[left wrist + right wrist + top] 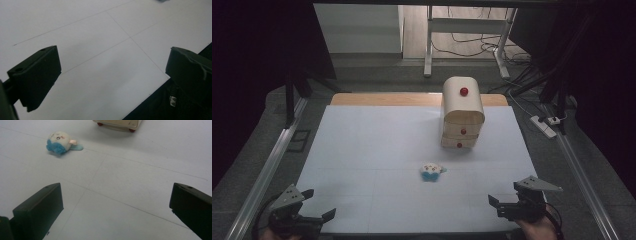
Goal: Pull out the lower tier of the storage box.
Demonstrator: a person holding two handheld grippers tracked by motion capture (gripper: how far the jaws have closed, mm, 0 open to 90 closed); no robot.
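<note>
A: Progress at this stamp, high view first?

B: Nothing started, by my read. Plush toy [432, 172] lay loose on the white tabletop [362, 150], near the middle, in front of the small wooden drawer chest [462, 112]. All three drawers with red knobs looked closed. Toy and chest sat apart, not touching.

A: Claws?

B: Left claw [318, 216] sat at the near left corner, right claw [500, 205] at the near right edge. Both low, jaws pointing inward across the tabletop, a hand behind each at the bottom edge. Both well apart from the toy. The right one was the nearer, so I judged it likelier to go for the toy.

A: Left gripper view?

B: Left claw [113, 75] spread wide, nothing between the jaws, just bare tabletop and its near edge.

A: Right gripper view?

B: Right claw [116, 207] also spread wide and empty. Toy [61, 142] lay ahead and off to the left of its line, on its side, blue fluff down. Chest base [117, 123] sat farther back at the top edge.

A: What was left?

B: Everything, I'd say: reach, grasp and whatever the chest was there for.
</note>
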